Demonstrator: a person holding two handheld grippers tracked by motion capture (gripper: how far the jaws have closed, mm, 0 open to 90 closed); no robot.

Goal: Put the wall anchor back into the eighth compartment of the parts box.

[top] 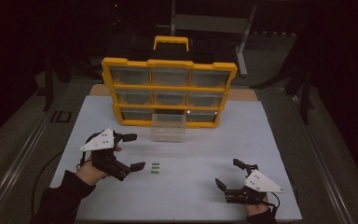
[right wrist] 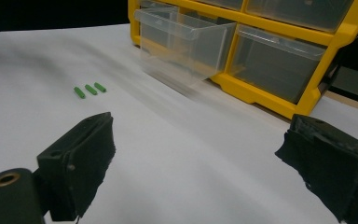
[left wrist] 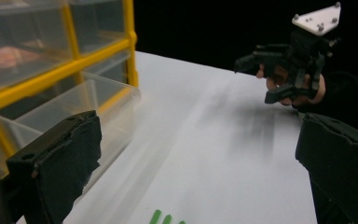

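Nearest, the right claw [top: 227, 176] is held low over the white tabletop [top: 205, 140], jaws spread wide and nothing gripped; it is kept well apart from the work, likely parked until needed. Slightly farther on, the left claw [top: 133, 151] is also spread and empty, angled toward the green pegs [top: 155, 168], which lie just beside its lower jaw. The pegs are seen flat on the tabletop, side by side, in the open middle area; three are counted in the right gripper view [right wrist: 89, 89]. Beyond them, a clear drawer [top: 168, 127] is pulled out of the bottom row of the yellow organiser [top: 169, 91], presumably left open so the pegs can be dropped in. The organiser is stood upright at the far edge, its other drawers shut. A pick-up by the left claw is judged the step in hand.
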